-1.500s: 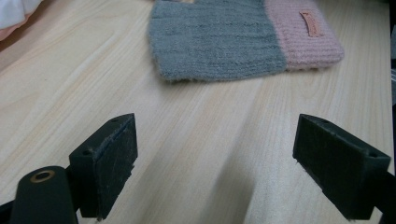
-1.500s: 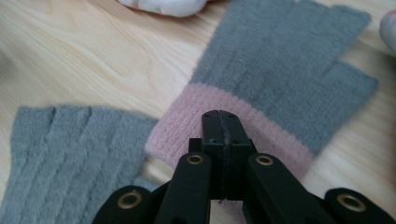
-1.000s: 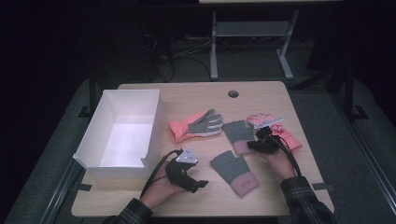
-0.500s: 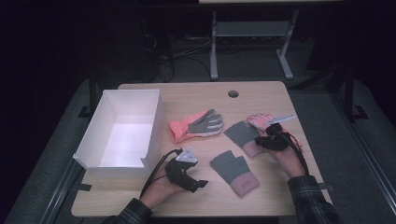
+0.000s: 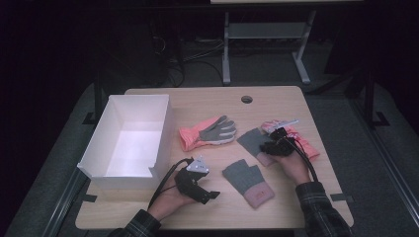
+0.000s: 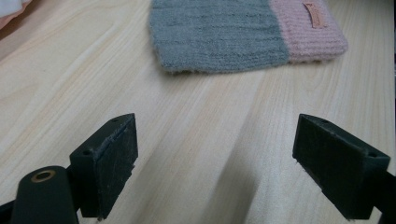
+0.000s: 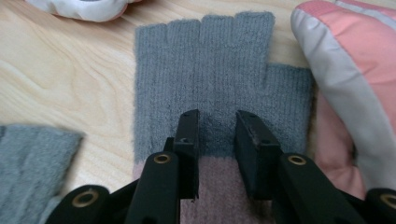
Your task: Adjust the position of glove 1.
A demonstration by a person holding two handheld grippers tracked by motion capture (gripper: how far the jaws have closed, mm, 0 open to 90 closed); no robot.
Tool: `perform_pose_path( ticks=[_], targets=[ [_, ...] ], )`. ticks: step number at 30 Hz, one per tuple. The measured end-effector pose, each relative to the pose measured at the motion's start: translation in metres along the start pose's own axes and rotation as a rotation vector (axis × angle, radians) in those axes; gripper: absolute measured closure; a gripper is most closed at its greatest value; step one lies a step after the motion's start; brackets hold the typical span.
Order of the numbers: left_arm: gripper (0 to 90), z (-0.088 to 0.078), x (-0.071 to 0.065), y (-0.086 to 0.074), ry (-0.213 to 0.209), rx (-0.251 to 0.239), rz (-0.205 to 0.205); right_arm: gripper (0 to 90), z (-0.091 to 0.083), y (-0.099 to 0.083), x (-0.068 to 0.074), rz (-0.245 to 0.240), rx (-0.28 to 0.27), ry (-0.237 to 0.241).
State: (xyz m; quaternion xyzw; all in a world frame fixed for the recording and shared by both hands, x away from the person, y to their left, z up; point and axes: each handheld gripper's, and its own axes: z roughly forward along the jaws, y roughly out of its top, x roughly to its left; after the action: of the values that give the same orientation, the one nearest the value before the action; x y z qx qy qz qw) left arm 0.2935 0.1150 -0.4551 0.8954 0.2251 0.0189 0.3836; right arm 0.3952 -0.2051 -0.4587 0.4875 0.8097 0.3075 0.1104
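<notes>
The right gripper has just been opening; its jaws stand narrowly apart over the grey fingerless glove lying flat on the surface. The left gripper stands spread, empty, facing the second glove.

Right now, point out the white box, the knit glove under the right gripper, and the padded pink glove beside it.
white box (image 5: 160,129), high view, right wall.
knit glove (image 7: 205,65), right gripper view, grey palm.
padded pink glove (image 7: 359,51), right gripper view, pink shell.
</notes>
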Motion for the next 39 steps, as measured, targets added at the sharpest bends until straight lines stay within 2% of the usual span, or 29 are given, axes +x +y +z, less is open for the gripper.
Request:
perform_pose_path(
  ticks=[2,3,4,5,12,15,20,23,24,27,33,39],
  targets=[
    [13.6,0.0,0.0,0.0,0.0,0.002,-0.001,73.4,0.002,0.0,0.001,-0.015,-0.01,-0.017],
    [13.6,0.001,0.0,0.0,0.002,0.01,0.005,77.9,0.003,0.0,0.004,-0.028,-0.012,-0.042],
    [13.6,0.001,0.0,0.0,0.002,0.01,0.005,77.9,0.003,0.0,0.004,-0.028,-0.012,-0.042],
    [13.6,0.002,0.0,0.0,0.003,0.011,0.003,83.1,0.004,0.0,0.005,-0.029,-0.017,-0.049],
    [13.7,0.002,0.001,-0.001,0.008,0.013,-0.001,87.0,0.001,-0.001,0.002,-0.034,-0.03,-0.025],
    [13.8,0.001,0.003,-0.001,0.01,0.011,-0.004,87.2,-0.008,0.0,-0.002,-0.004,-0.05,0.004],
    [13.7,0.0,0.004,-0.001,0.01,0.013,-0.007,87.1,-0.021,0.0,0.0,0.002,-0.079,0.034],
    [13.8,0.0,0.003,-0.001,0.012,0.01,-0.006,87.1,-0.037,-0.005,0.009,-0.016,-0.096,0.048],
    [13.8,0.0,0.003,-0.001,0.012,0.01,-0.006,87.1,-0.037,-0.005,0.009,-0.016,-0.096,0.048],
    [13.8,-0.001,0.003,-0.001,0.013,0.009,-0.006,87.1,-0.052,-0.011,0.018,-0.014,-0.114,0.064],
    [13.8,-0.002,0.005,-0.001,0.016,0.01,0.001,87.1,-0.063,-0.021,0.033,-0.018,-0.118,0.094],
    [13.8,-0.003,0.005,-0.001,0.014,0.014,-0.002,87.1,-0.074,-0.038,0.056,-0.025,-0.108,0.132]
  ],
)
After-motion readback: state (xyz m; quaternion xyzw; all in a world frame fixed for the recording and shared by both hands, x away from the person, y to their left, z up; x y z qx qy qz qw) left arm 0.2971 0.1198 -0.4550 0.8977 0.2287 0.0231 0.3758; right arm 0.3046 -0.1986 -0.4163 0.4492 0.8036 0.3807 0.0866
